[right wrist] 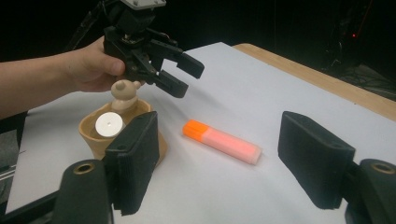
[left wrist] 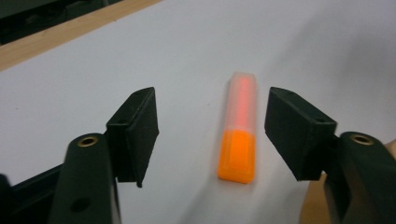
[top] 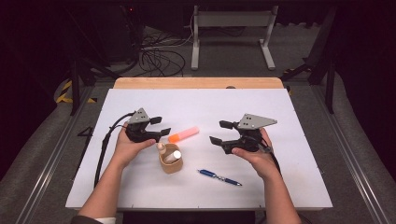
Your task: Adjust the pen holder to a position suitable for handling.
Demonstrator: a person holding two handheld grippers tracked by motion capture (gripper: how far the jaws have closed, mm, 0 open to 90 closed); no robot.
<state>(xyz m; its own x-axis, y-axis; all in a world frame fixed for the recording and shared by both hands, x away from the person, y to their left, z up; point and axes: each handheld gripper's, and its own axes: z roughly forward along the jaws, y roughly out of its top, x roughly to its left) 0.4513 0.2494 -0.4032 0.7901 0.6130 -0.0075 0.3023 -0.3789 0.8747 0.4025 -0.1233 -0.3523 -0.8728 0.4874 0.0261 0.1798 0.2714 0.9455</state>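
Nearest the camera, a blue pen (top: 219,177) lies untouched. Left gripper (top: 159,127) hangs unclenched over the orange highlighter (top: 183,134), just right of it; right gripper (top: 221,132) waits released, grasping nothing. Closing off-centre could skid that highlighter toward the wooden cup (top: 171,164).

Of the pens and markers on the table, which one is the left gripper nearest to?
The orange highlighter, lying flat just ahead of the left gripper. The blue pen lies farther off, toward the table's near edge.

A lab: a white-topped table (top: 280,186) on grey carpet, loose cables (top: 159,53), dark surroundings.
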